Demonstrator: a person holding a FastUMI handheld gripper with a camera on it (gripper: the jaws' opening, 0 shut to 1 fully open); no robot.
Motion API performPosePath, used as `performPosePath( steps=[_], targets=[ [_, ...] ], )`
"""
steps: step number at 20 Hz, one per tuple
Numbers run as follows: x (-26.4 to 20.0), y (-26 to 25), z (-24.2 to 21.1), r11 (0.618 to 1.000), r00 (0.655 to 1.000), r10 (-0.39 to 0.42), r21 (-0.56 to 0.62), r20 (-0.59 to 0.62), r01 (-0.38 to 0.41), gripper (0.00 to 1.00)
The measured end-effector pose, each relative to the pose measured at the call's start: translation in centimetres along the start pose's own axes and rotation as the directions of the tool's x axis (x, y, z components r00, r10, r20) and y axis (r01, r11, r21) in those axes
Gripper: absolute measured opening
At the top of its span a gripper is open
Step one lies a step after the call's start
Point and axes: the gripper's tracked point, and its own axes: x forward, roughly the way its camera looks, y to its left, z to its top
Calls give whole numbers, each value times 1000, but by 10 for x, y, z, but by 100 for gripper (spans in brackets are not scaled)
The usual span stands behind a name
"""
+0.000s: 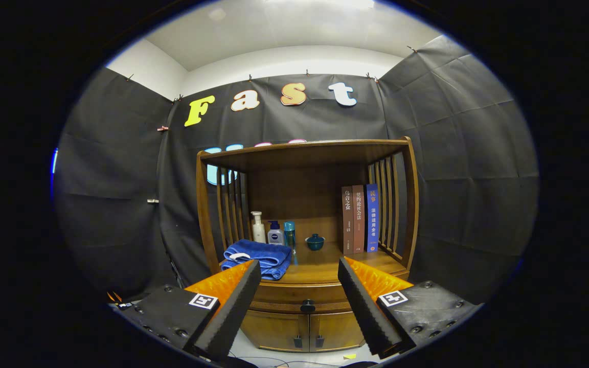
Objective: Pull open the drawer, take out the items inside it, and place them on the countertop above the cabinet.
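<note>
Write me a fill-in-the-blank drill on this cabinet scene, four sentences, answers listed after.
1. The drawer under the countertop is ____.
2. The gripper has its fingers ____, with the drawer knob seen between them.
3. The folded blue towel lies in front of the ____ bottles.
4. Right of the small teal lidded bowl stand three ____.

Answers: closed; open; three; books

Glossy varnished wood on the cabinet (304,294), soft plush cloth in the folded blue towel (258,258), smooth plastic on the bottles (274,232).
</note>
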Motion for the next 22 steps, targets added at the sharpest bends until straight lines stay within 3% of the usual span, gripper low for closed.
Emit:
performPosePath(
  steps=[14,22],
  targets=[
    [19,0,-18,1000,1000,0,-10,-27,-1,98],
    [65,-13,-93,999,988,-32,2,-152,32,98]
  ],
)
